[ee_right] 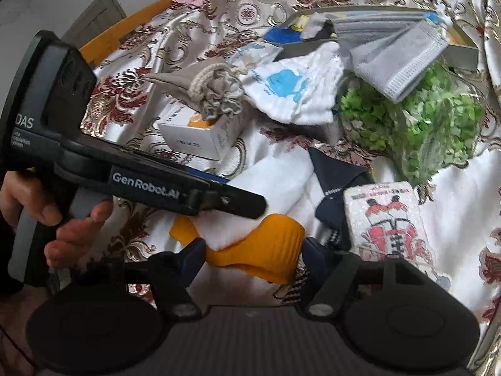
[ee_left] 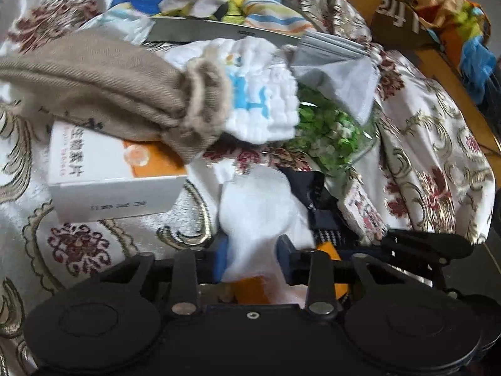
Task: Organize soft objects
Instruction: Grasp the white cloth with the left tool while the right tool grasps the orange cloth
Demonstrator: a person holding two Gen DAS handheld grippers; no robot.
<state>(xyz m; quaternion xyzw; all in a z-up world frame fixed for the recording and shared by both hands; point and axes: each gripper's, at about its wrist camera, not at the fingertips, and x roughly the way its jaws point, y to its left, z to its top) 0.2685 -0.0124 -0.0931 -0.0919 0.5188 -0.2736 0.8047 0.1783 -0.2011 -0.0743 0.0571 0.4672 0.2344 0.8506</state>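
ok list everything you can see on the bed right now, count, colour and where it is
white cloth: one, white, between the left tongs
orange item: one, orange, between the right tongs
drawstring pouch: one, beige, on the box
box: one, white and orange, left
whale cloth: one, white and blue, centre
bag of green bits: one, clear, right
dark sock: one, navy, near centre
grey folded cloth: one, far right
hand: one, on the left handle
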